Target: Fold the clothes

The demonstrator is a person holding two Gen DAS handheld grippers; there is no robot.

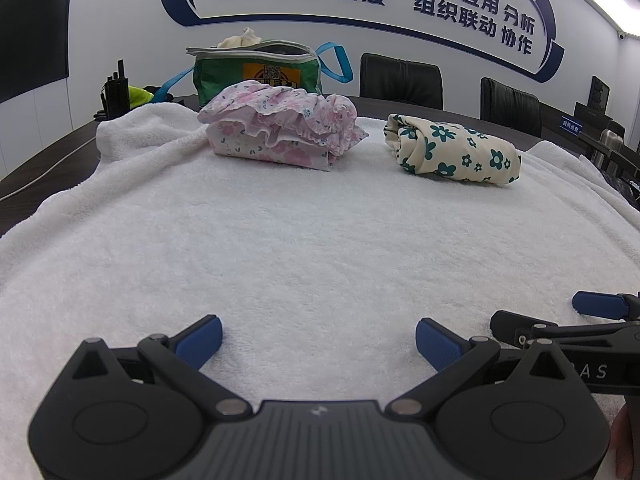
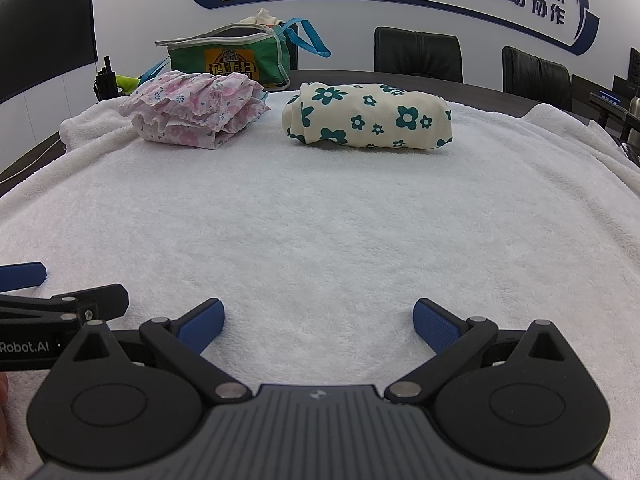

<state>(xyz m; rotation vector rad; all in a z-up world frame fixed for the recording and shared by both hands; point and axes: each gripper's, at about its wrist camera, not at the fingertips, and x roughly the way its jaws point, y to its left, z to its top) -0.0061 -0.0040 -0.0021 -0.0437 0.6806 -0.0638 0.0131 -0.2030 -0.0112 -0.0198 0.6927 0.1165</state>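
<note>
Two folded bundles lie on the white towel [image 1: 304,240]: the pink floral garment [image 1: 280,128] at upper centre-left, the cream flowered garment [image 1: 452,148] at upper right; further clothes would seemingly be drawn from the green bag [image 1: 256,74] behind; an edge is best pinched cleanly; the left gripper [image 1: 319,340] and right gripper [image 2: 318,322] are spread wide, holding nothing.

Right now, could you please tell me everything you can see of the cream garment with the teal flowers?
The cream garment is thin, soft-looking fabric printed with teal flowers of mixed sizes. It is folded into a compact, rounded bundle lying lengthwise across the far part of the white towel, with layered edges showing at its left end. It rests on the towel only, apart from the pink floral bundle to its left. Neither gripper touches it.
</note>
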